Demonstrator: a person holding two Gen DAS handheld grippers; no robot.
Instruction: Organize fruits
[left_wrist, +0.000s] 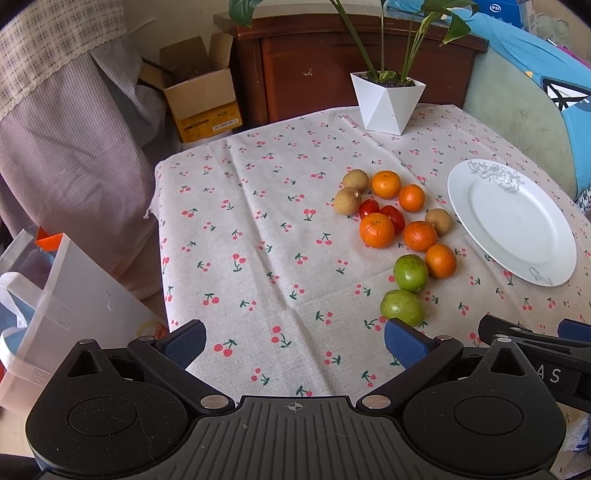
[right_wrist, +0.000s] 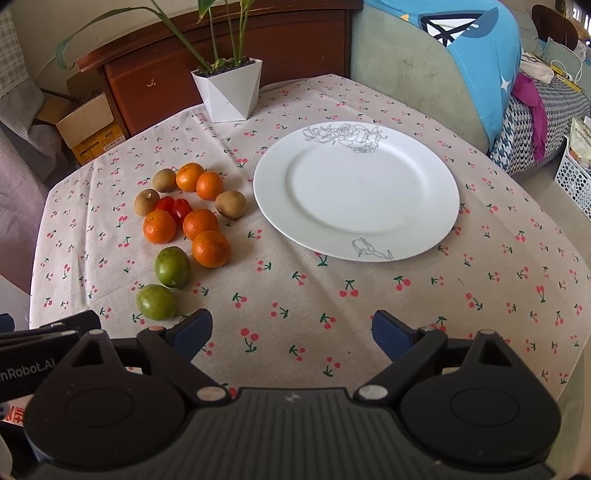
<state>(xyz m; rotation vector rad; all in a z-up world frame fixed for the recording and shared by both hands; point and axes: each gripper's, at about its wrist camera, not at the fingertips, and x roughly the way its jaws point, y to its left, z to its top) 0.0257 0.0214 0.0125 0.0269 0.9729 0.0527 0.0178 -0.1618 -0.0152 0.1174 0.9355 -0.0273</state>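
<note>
Fruit lies in a loose cluster on the cherry-print tablecloth (left_wrist: 258, 258): several oranges (left_wrist: 376, 229) (right_wrist: 210, 248), three brown kiwis (left_wrist: 347, 200) (right_wrist: 231, 204), two red tomatoes (left_wrist: 392, 216) (right_wrist: 180, 208) and two green fruits (left_wrist: 402, 307) (right_wrist: 157, 301). A white plate (left_wrist: 535, 258) (right_wrist: 436, 206) lies empty to the right of the cluster. My left gripper (left_wrist: 295, 341) is open and empty above the near table edge, left of the green fruits. My right gripper (right_wrist: 291, 332) is open and empty in front of the plate. Each gripper shows at the edge of the other's view.
A white faceted pot with a green plant (left_wrist: 386, 99) (right_wrist: 229, 90) stands at the table's far side. A wooden cabinet (left_wrist: 332, 66) and a cardboard box (left_wrist: 201, 96) are behind. White bags (left_wrist: 55, 295) sit left of the table, a sofa with blue cloth (right_wrist: 480, 55) right.
</note>
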